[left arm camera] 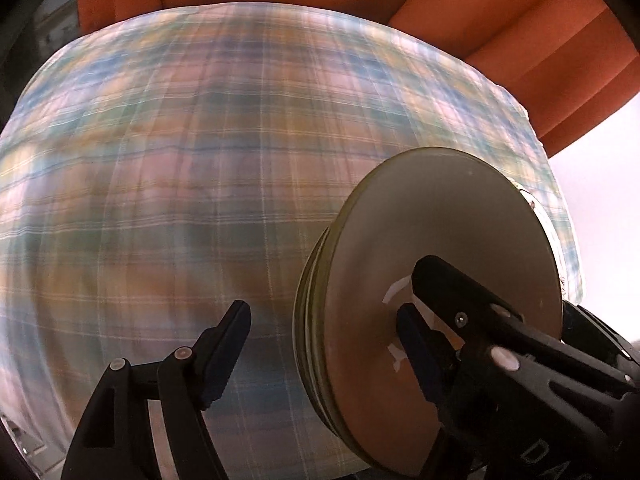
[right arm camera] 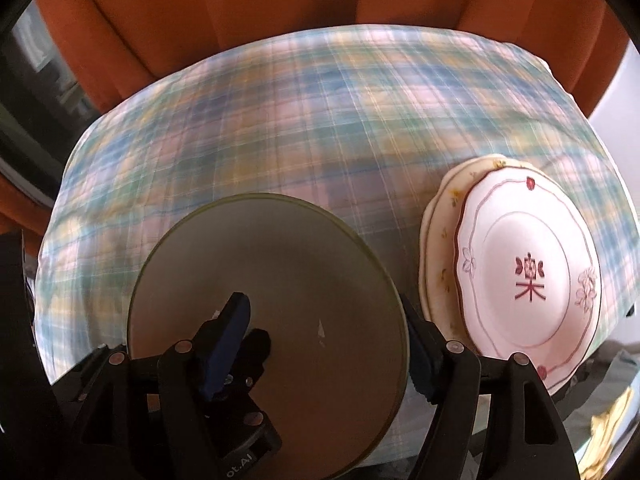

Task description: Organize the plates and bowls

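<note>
A stack of olive-green flat plates (left arm camera: 436, 256) is held up over the plaid-clothed table (left arm camera: 200, 168). In the left wrist view my left gripper (left arm camera: 322, 326) stands wide open; the stack's left edge lies between its fingers, and the other gripper's black jaw rests on the top plate. In the right wrist view the green stack (right arm camera: 280, 280) lies between my right gripper's fingers (right arm camera: 332, 340), which are spread wide. A pile of white scalloped plates (right arm camera: 524, 276) with red trim and a red character lies on the table to the right.
An orange sofa (right arm camera: 240, 12) runs behind the table. The table's right edge falls off beside the white plates. A yellow cloth (right arm camera: 612, 436) lies low at the right. The plaid cloth looks blurred.
</note>
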